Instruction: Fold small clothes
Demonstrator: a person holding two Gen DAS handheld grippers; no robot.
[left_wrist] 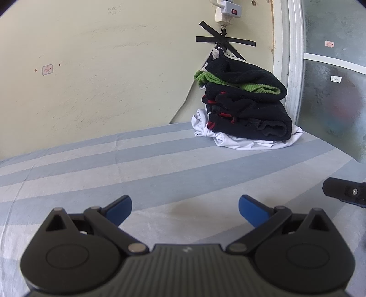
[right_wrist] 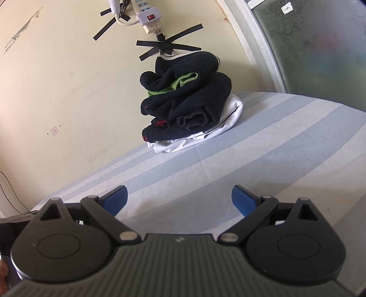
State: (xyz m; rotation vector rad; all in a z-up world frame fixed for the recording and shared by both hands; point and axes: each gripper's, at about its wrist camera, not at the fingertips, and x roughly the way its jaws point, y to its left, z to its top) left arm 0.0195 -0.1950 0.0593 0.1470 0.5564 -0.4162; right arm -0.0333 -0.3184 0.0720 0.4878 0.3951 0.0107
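Observation:
A pile of small clothes (left_wrist: 247,102) sits at the far edge of the striped bed against the wall: black pieces with red and green trim on top of a white garment (left_wrist: 240,141). The right wrist view shows the same pile (right_wrist: 189,102) further ahead. My left gripper (left_wrist: 184,206) hovers open over the sheet, well short of the pile, with nothing between its blue pads. My right gripper (right_wrist: 179,198) is also open and empty above the sheet. A black part of the right gripper (left_wrist: 345,192) shows at the right edge of the left wrist view.
The blue and white striped bedsheet (left_wrist: 137,169) spreads between the grippers and the pile. A cream wall (left_wrist: 103,68) backs the bed, with a power strip (right_wrist: 148,18) taped up with black tape. A frosted window (left_wrist: 331,80) with a white frame stands at the right.

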